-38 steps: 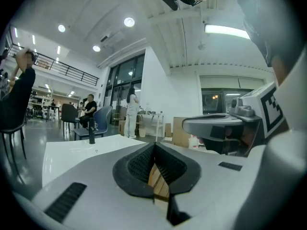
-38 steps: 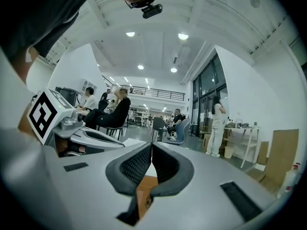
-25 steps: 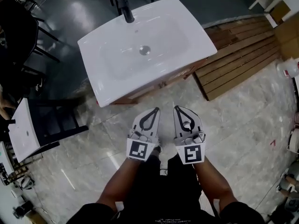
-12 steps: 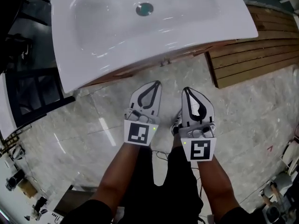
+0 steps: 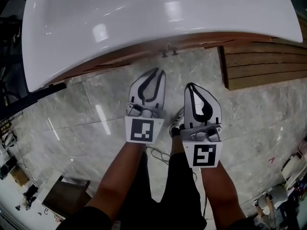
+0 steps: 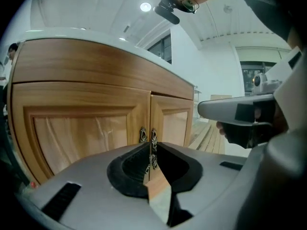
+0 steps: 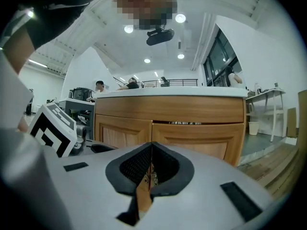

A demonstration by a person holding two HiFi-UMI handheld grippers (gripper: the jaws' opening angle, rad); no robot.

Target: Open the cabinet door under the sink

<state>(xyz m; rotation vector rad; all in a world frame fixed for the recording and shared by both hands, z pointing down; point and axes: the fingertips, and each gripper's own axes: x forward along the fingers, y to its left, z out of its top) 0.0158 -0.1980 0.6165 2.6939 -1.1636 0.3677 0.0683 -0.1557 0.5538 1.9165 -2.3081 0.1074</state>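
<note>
The white sink (image 5: 144, 23) fills the top of the head view, with the wooden cabinet's edge (image 5: 120, 63) and its two small metal handles (image 5: 169, 51) just below the rim. My left gripper (image 5: 154, 72) and right gripper (image 5: 191, 87) are side by side over the floor, short of the cabinet, both shut and holding nothing. In the left gripper view, the two cabinet doors (image 6: 81, 128) stand closed and the ornate handles (image 6: 153, 137) sit right above my shut left gripper (image 6: 149, 146). In the right gripper view, the right gripper (image 7: 151, 145) faces the cabinet front (image 7: 201, 140).
A wooden slatted platform (image 5: 264, 66) lies on the floor right of the cabinet. Marble floor tiles (image 5: 86, 123) spread around my legs. Boxes and clutter (image 5: 19, 176) line the left edge. People (image 7: 100, 86) stand far behind the sink.
Both grippers have sunk toward the floor, and my head has dropped with them, so the sink now looms larger at the top. The jaws stayed shut throughout.
</note>
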